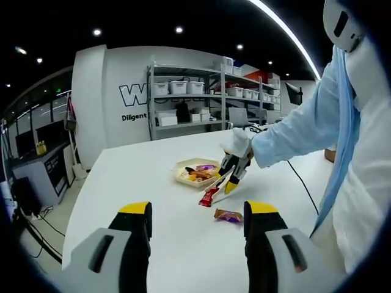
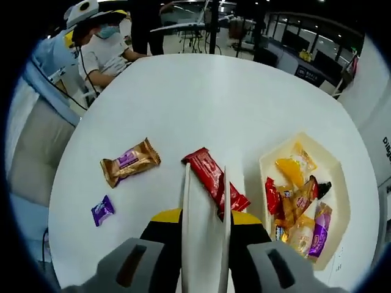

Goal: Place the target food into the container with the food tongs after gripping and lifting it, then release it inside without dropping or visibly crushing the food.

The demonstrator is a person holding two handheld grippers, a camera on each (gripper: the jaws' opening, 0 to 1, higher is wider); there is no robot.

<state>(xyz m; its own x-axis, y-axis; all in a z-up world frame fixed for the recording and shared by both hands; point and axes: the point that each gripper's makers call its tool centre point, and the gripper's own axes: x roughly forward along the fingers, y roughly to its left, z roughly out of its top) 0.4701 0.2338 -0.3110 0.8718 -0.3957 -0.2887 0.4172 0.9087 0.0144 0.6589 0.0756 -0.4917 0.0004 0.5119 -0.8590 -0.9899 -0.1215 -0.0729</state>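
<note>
A red wrapped bar (image 2: 214, 177) lies on the white table (image 2: 201, 97), just left of the cream tray (image 2: 339, 183) that holds several wrapped snacks. My right gripper (image 2: 204, 217) is shut on white food tongs (image 2: 185, 201). The tong tips stand apart on either side of the bar's upper end, which looks untouched. In the left gripper view, a gloved hand holds the right gripper (image 1: 233, 176) and the tongs (image 1: 217, 183) over the red bar (image 1: 208, 196) beside the tray (image 1: 181, 174). My left gripper (image 1: 198, 210) hangs open and holds nothing, nearer than the food.
A brown wrapped snack (image 2: 130, 162) and a small purple candy (image 2: 102, 209) lie left of the bar; the brown snack (image 1: 228, 215) sits near my left jaws. A cable (image 1: 302, 183) runs across the table. Shelves (image 1: 195, 97) stand behind. People sit at the far table edge (image 2: 107, 55).
</note>
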